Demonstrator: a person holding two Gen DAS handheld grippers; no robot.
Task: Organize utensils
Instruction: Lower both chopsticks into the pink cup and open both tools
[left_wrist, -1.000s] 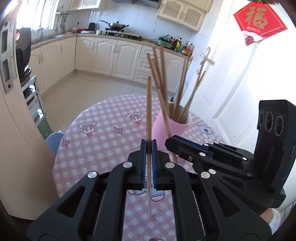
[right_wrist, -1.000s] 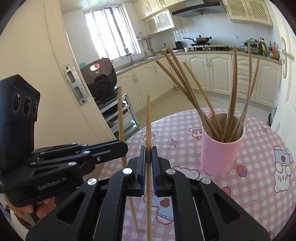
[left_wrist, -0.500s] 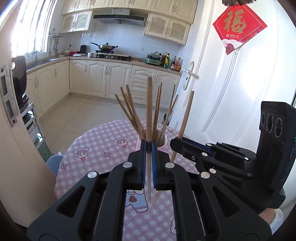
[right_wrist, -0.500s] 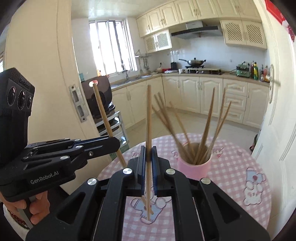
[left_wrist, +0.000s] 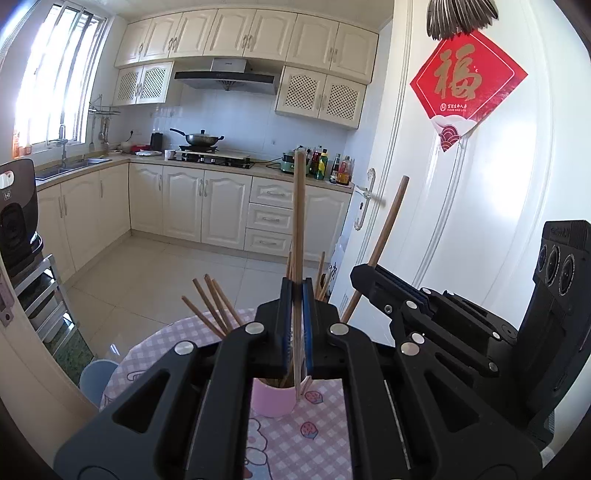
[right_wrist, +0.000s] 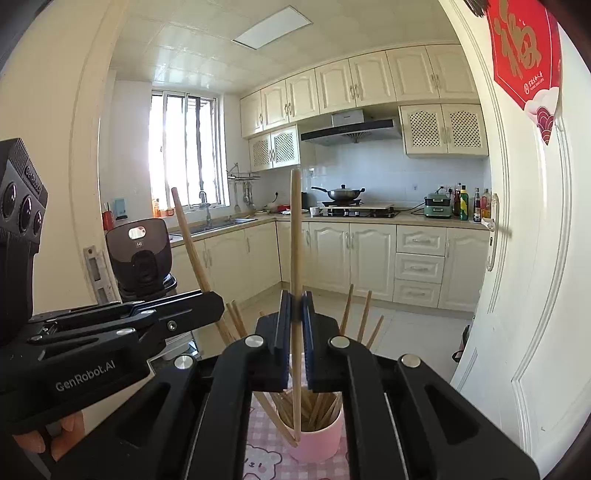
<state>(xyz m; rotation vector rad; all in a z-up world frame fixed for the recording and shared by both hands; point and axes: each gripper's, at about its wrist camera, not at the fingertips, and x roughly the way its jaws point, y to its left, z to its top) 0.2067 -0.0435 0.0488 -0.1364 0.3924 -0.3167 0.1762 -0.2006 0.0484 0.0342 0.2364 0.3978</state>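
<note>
Pink cup (right_wrist: 314, 439) sits on the pink-checked tabletop (left_wrist: 317, 439), below and just ahead of both sets of jaws, already stocked with a fan of chopsticks (left_wrist: 214, 306) leaning out over its rim.

Left gripper (left_wrist: 296, 325): jaws clamped on one chopstick (left_wrist: 298, 221), long axis near vertical; lower tip hangs at about rim level, at the cup's right edge in the left wrist view. I can't tell whether it is inside the mouth.

Right gripper (right_wrist: 295, 332): jaws clamped on a second chopstick (right_wrist: 294, 240), also near vertical; in its own view the lower tip overlaps the mouth of the cup, among the sticks already there.

From the right wrist view the left stick (right_wrist: 192, 243) tilts, top leaning away to the left, bottom end crossing toward the cup's near-left wall. From the left wrist view the right gripper (left_wrist: 373, 280) is alongside on the right, its stick (left_wrist: 388, 225) likewise angled.

Judgement: right hand looks better lined up over the opening; left needs a small shift toward cup centre before letting go. Both sticks plain light wood, slim, round ended. The cup is fairly full, so the incoming ends may snag on the others.
</note>
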